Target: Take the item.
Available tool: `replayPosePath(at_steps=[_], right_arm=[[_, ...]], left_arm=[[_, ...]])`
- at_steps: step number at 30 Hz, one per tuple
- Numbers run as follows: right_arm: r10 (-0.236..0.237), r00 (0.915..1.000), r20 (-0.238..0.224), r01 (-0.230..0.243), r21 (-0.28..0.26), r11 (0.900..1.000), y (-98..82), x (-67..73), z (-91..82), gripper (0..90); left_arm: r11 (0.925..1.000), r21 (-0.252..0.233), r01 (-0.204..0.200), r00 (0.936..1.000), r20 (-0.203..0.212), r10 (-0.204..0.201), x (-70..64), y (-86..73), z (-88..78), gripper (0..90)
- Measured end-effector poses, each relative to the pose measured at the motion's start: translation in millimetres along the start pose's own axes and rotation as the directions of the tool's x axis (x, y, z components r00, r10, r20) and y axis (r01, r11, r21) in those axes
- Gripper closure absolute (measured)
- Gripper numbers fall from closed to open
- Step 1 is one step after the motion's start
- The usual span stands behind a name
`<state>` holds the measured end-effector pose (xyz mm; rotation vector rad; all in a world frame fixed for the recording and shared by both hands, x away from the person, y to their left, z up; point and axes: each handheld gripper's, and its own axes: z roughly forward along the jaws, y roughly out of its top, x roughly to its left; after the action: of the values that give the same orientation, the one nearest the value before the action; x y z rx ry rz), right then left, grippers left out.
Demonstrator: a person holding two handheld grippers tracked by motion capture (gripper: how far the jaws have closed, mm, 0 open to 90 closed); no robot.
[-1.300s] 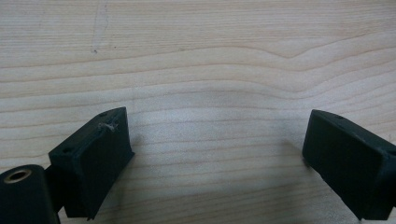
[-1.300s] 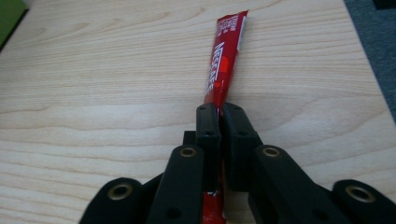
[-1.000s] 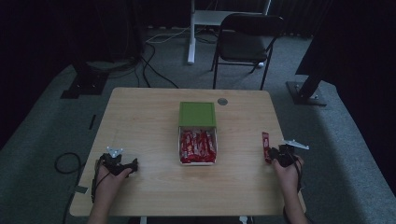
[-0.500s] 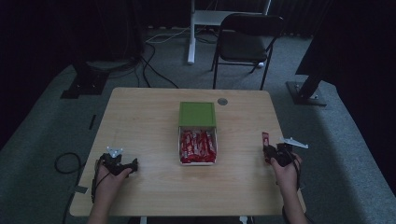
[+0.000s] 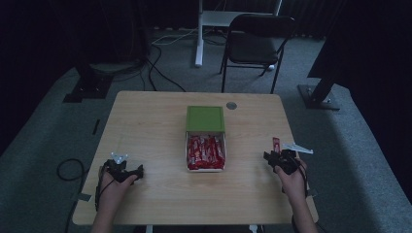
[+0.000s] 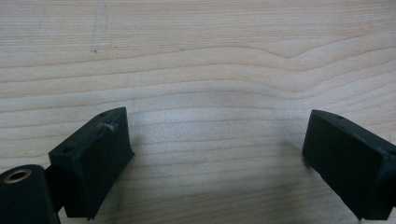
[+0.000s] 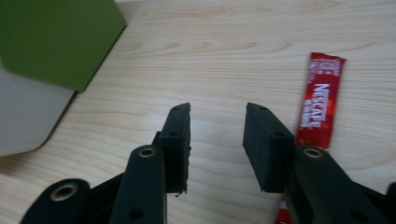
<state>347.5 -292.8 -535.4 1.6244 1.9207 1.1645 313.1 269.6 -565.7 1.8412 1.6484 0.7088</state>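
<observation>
Chairs and cables sit well back on the grey floor beyond the wooden table (image 5: 160, 116); one black folding chair (image 5: 257, 39) faces its far edge, beside a white post (image 5: 198, 34). On the table, a small grey disc (image 5: 231, 105) lies near the far edge. At the middle stands a white box (image 5: 186, 150) packed with red sachets (image 5: 206, 150), their long sides running away from the person, and a green lid (image 5: 205, 118) lies touching the box's far end. In the right gripper view the lid's corner and the box's white wall show at the upper left, well apart from the jaws.

One red sachet (image 7: 320, 100) lies flat on the table near the right edge, apart from the box. In the high view its long axis runs roughly from the near side to the far side of the table. In the right gripper view it points away from the camera, its far end clear and its near end hidden behind the right-hand jaw. Bare wood lies between it and the box.

The right gripper (image 7: 217, 140) sits just at the sachet's near end, its jaws parted and having just been opening, with only bare table between them; the sachet lies outside the gap. The left gripper (image 6: 212, 154) rests low over the near left of the table, its jaws spread wide over bare wood.
</observation>
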Motion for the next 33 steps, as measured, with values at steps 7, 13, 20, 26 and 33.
replayPosePath(at_steps=[7,13,20,26,33], right_arm=[[-0.018,0.999,-0.04,0.018,0.003,1.0,-5.2,9.3,4.0,57.5],[-0.052,0.996,-0.073,0.054,0.019,0.998,-9.2,16.0,8.1,54.6],[-0.099,0.9866,-0.13,0.103,0.026,0.994,-12.6,22.6,11.9,50.1],[-0.129,0.9782,-0.163,0.135,0.024,0.991,-16.0,27.2,15.3,46.4],[-0.189,0.9675,-0.168,0.196,0.028,0.98,-20.9,30.8,19.0,39.4]], left_arm=[[1.0,0.0,0.0,1.0,0.0,0.0,0.0,0.0,0.0,8.6],[1.0,0.0,0.0,1.0,0.0,0.0,0.0,0.0,0.0,8.6],[1.0,0.0,0.0,1.0,0.0,0.0,0.0,0.0,0.0,8.6],[1.0,0.001,-0.001,1.0,0.0,0.001,0.1,0.0,-0.1,8.6],[1.0,0.0,0.0,1.0,0.0,0.0,0.0,0.0,0.0,8.5]])
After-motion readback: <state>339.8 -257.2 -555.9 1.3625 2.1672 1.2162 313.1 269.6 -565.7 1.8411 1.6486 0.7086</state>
